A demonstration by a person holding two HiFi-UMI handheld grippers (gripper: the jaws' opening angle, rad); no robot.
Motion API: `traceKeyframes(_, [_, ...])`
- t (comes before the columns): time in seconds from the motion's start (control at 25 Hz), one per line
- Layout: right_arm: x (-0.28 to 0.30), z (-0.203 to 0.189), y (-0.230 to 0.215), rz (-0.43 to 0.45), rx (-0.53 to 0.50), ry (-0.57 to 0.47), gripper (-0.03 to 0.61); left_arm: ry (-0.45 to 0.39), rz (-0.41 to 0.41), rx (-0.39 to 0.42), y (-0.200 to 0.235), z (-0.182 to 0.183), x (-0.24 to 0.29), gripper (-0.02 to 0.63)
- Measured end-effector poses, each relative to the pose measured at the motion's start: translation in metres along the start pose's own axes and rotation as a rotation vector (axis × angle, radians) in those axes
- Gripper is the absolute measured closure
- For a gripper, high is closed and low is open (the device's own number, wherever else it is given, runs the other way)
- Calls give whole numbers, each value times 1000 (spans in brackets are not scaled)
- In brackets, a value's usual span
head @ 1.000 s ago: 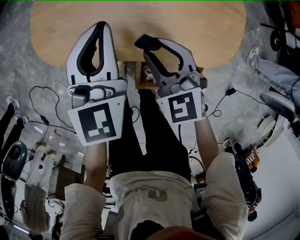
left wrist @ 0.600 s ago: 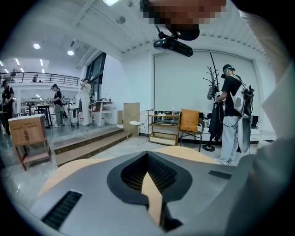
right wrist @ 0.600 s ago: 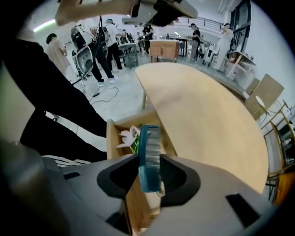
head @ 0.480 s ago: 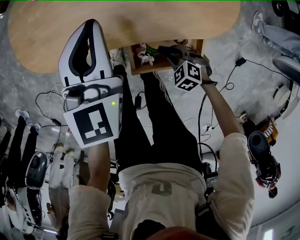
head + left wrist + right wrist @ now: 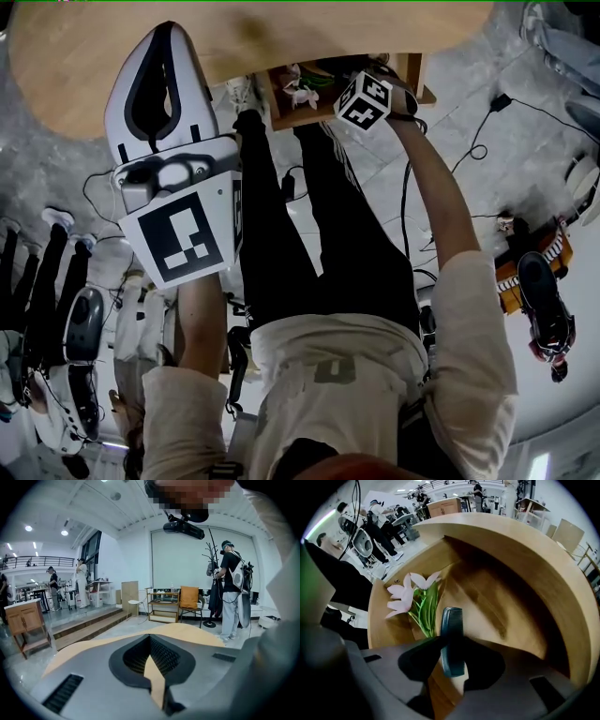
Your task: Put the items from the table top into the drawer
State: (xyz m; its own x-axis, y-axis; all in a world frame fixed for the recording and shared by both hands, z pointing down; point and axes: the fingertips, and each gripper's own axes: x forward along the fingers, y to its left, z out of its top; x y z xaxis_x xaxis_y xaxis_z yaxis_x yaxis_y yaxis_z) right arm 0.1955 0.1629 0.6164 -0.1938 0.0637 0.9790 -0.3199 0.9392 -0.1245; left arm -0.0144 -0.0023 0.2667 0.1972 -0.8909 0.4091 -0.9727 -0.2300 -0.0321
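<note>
From where I stand, the right gripper (image 5: 452, 654) is pinching a dark plastic comb (image 5: 452, 630) about halfway along, toothed end pointing down into the open wooden drawer (image 5: 487, 597). An artificial pink flower (image 5: 410, 595) already lies in there against the left wall. The comb looks light, stiff and rather slick, so I'd judge that mid-length pinch across its flat faces the sensible hold (taken by an end it would likely swivel). It shouldn't mind a short drop onto the wood.

The left gripper (image 5: 150, 638) hangs over the table top (image 5: 281, 37) with its tongs pressed together on nothing.

In the head view the comb and the right jaws are tucked behind the marker cube (image 5: 364, 100), and the table edge cuts off most of the drawer. Whether anything else remains on the table I can't tell, since only part of it shows.
</note>
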Motion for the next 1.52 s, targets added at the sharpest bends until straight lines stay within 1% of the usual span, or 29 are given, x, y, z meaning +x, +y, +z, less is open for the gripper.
traceKeyframes(0.12, [5,-1,0,-18,-15,11,425,9,6,-10,1,-8,-1,607])
traceKeyframes(0.32, [6,1,-1,-34,27,16,425,8,9,-30,0,-8,-3,607])
traceKeyframes(0.48, [7,0,-1,-17,62,19,425,4,1,-35,-5,-9,-1,607])
traceKeyframes(0.68, [4,2,0,-10,66,9,414,4,-8,-30,-7,-9,-1,607])
traceKeyframes(0.8, [-2,8,-5,-23,85,-20,414,16,-14,-29,-10,-14,4,607])
traceKeyframes(0.96, [-17,24,-9,-44,88,-83,415,73,-19,-55,-12,-32,11,607])
traceKeyframes(1.12, [-30,35,-4,-20,113,-128,414,122,-42,-68,-15,-44,13,607])
traceKeyframes(1.28, [-44,43,0,0,168,-167,416,124,-39,-72,-11,-41,12,607])
traceKeyframes(1.32, [-51,45,0,-1,190,-182,421,118,-35,-68,-9,-38,11,607])
traceKeyframes(1.4, [-70,54,-5,-21,247,-218,481,93,-25,-60,-5,-25,8,607])
traceKeyframes(1.44, [-84,60,-11,-40,281,-239,513,76,-22,-55,-4,-16,5,607])
traceKeyframes(1.52, [-119,78,-26,-91,359,-294,546,52,-18,-43,-2,9,-4,607])
